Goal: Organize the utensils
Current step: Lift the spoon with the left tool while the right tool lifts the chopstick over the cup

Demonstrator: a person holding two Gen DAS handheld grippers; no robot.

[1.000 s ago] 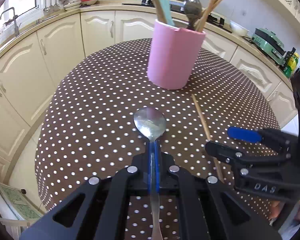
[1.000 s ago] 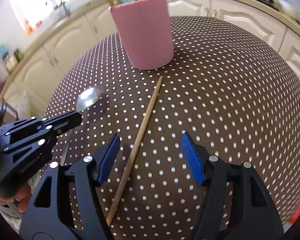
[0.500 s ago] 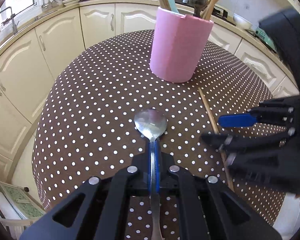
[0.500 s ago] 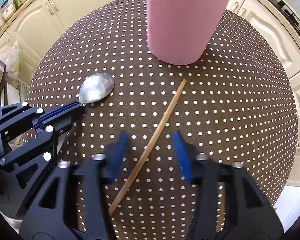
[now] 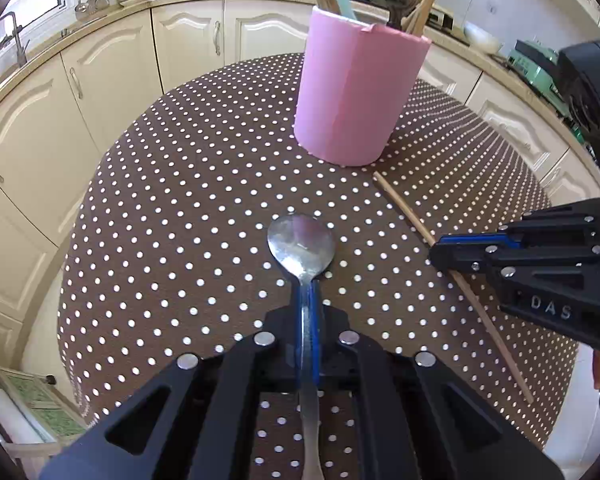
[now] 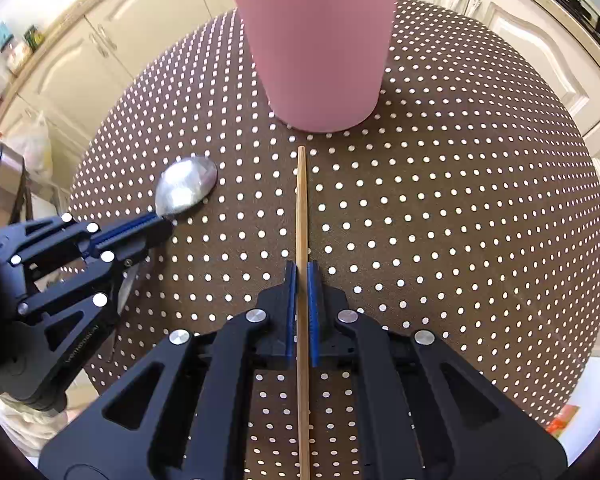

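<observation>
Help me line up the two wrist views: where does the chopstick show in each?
Left wrist: the chopstick runs diagonally at right, from the cup's base down under the right gripper.
Right wrist: it stands vertical at centre, between the right gripper's pads.
Shared landmark: the pink cup, just beyond its far tip.

The spoon (image 5: 301,245) is polished metal, its bowl mirror-bright with a few dull smears. The chopstick (image 6: 302,240), lying just short of the pink holder (image 6: 320,44), is pale bare wood, matt and smooth. The holder looks like matt pink paper or card, with a visible seam down its wall. Under the holder, the worktop (image 6: 460,200) wears a brown cloth with white dots and a faint sheen. Both the left tool (image 5: 309,308) and right tool (image 6: 302,292) are matt black plastic with shiny metal screws and ribbed blue pads (image 6: 290,304).
</observation>
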